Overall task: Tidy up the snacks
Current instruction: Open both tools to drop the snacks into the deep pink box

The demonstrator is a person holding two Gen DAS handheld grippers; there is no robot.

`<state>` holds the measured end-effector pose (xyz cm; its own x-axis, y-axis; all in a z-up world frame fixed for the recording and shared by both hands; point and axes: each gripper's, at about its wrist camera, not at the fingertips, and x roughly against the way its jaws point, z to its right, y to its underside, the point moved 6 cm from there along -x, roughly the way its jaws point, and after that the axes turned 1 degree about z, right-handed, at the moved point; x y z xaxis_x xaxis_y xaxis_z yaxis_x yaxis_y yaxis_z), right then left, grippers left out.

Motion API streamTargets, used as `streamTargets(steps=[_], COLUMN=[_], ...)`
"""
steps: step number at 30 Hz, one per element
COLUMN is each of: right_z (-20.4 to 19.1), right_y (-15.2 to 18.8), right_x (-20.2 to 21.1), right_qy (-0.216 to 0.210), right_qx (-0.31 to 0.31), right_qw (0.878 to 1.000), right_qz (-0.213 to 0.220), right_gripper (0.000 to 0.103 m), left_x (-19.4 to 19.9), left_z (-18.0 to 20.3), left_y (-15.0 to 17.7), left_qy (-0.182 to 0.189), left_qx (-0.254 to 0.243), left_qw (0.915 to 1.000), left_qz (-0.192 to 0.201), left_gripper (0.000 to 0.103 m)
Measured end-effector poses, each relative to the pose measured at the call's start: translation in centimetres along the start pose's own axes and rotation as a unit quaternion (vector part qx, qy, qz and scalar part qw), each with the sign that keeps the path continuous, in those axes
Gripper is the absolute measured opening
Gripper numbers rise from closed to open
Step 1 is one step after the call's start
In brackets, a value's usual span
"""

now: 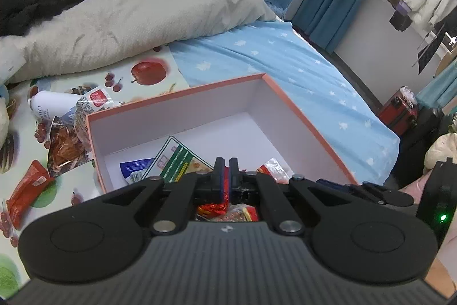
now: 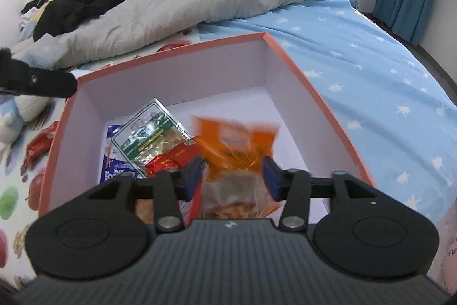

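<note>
Bedroom clutter frames your left wrist view: a grey duvet [image 1: 137, 16] heaped on the far side of the bed, a blue star-print sheet [image 1: 300, 76] to the right, and a fruit-print cloth [image 1: 85, 82] on the left. On that cloth sits the orange-rimmed box [image 1: 302, 119], white inside. Your left gripper [image 1: 226, 176] hangs over its near end with the jaws together; a sliver of red shows between them, but you cannot tell what it is. A green-and-white packet [image 1: 180, 156] lies on the box floor. Outside, left of the box, lie a clear bag of brown snacks [image 1: 64, 145], a red packet [image 1: 25, 190] and a white bottle [image 1: 51, 105].

From your right wrist view, your right gripper [image 2: 232, 176] is over the same box [image 2: 322, 102], jaws apart. An orange snack bag [image 2: 237, 145], blurred, sits between the fingers, the pads not pressing it. Beside it to the left lie a red foil packet [image 2: 171, 159] and the green-and-white packet [image 2: 145, 133].
</note>
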<state>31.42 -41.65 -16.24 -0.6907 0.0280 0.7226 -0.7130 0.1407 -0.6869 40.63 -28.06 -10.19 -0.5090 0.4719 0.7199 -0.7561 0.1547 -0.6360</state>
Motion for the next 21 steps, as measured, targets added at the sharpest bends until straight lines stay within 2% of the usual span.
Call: streamTargets(steps=[8, 15, 21], right_z=[-0.7, -3.1, -5.7], right_y=[-1.7, -2.7, -3.3], right_x=[2.9, 7.5, 11.0], right_qy=[-0.017, -0.032, -0.061], right_qx=[-0.004, -0.013, -0.007], right_qw=[0.999, 0.993, 0.986], right_qz=[0.046, 0.111, 0.154], right_gripper=[0.058, 0.058, 0.058], left_x=[3.2, 9.3, 14.2], left_z=[0.2, 0.0, -2.3], left_y=[0.0, 0.8, 1.9], left_qy=[0.004, 0.002, -0.004], left_qx=[-0.003, -0.007, 0.013], left_qw=[0.9997, 0.9960, 0.9917], left_qz=[0.026, 0.089, 0.128], left_gripper=[0.001, 0.001, 0.001])
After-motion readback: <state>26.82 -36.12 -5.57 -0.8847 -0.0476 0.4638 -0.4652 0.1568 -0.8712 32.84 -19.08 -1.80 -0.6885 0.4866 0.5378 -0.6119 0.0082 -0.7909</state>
